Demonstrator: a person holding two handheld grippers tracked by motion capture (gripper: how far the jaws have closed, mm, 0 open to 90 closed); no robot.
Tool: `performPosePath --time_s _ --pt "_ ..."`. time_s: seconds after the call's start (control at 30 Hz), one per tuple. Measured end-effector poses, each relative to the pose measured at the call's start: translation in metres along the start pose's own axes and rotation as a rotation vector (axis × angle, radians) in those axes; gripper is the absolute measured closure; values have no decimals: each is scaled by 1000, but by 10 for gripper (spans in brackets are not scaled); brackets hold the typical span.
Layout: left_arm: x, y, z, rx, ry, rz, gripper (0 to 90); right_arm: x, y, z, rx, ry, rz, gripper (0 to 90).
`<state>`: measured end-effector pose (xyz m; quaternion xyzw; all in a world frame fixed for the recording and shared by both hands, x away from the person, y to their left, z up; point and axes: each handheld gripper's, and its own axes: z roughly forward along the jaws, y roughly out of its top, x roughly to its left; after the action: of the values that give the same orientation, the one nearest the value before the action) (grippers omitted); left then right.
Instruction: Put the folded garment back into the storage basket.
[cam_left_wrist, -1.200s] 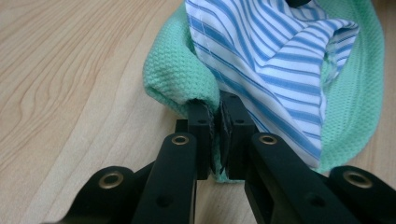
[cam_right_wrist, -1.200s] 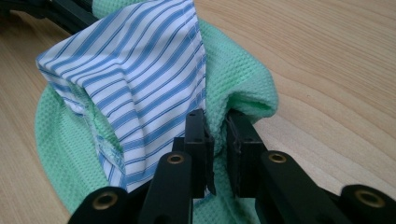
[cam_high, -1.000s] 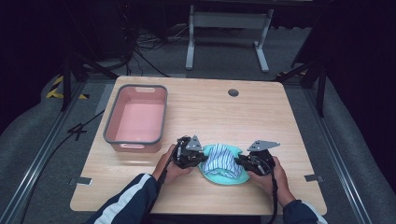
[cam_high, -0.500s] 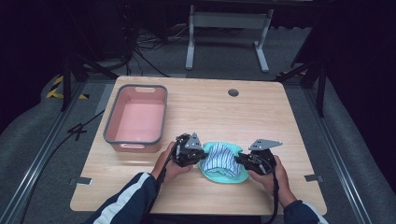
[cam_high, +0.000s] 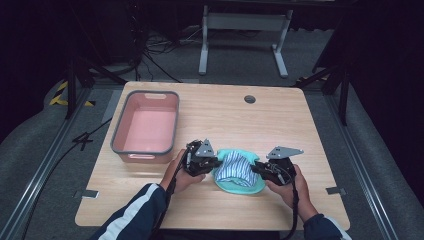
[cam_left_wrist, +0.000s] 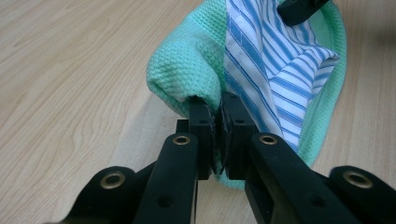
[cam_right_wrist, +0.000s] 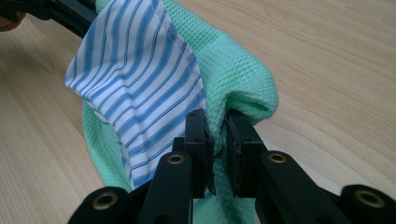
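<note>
Lying near the front edge of the counter (cam_high: 310, 130), between the two hands: one green waffle-weave cloth (cam_high: 239, 186), with a blue-and-white striped cloth (cam_high: 235, 167) resting in its hollow.

Left tongs (cam_left_wrist: 217, 122): clamped on the green cloth's near fold, jaws almost together with the fabric pinched between them. The striped cloth lies against one jaw; whether it is caught too cannot be told.

Right tongs (cam_right_wrist: 217, 127): pinched likewise on the opposite edge of the green cloth, the striped piece just beside the jaw.

Condition: both edges drawn up, so the green cloth cups the striped one like a pouch, its middle apparently resting on the counter.

Pink bin (cam_high: 146, 127): well to the left of the bundle, nothing inside.

Progress, as judged: gathering and gripping look done; lifting the bundle and carrying it, probably to the bin, seem left to do.
</note>
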<state>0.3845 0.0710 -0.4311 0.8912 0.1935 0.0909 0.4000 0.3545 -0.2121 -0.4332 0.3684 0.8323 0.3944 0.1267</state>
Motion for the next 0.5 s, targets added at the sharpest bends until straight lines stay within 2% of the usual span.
performPosePath --time_s 0.07,0.17,0.5 --pt "2 2 -4 -8 1 -10 846 2 3 -1 -5 2 -3 804" --pt "3 6 -10 -3 12 2 846 5 10 0 -12 6 -7 804" --pt "9 15 -28 -16 40 -6 846 9 32 -4 -44 9 -13 805"
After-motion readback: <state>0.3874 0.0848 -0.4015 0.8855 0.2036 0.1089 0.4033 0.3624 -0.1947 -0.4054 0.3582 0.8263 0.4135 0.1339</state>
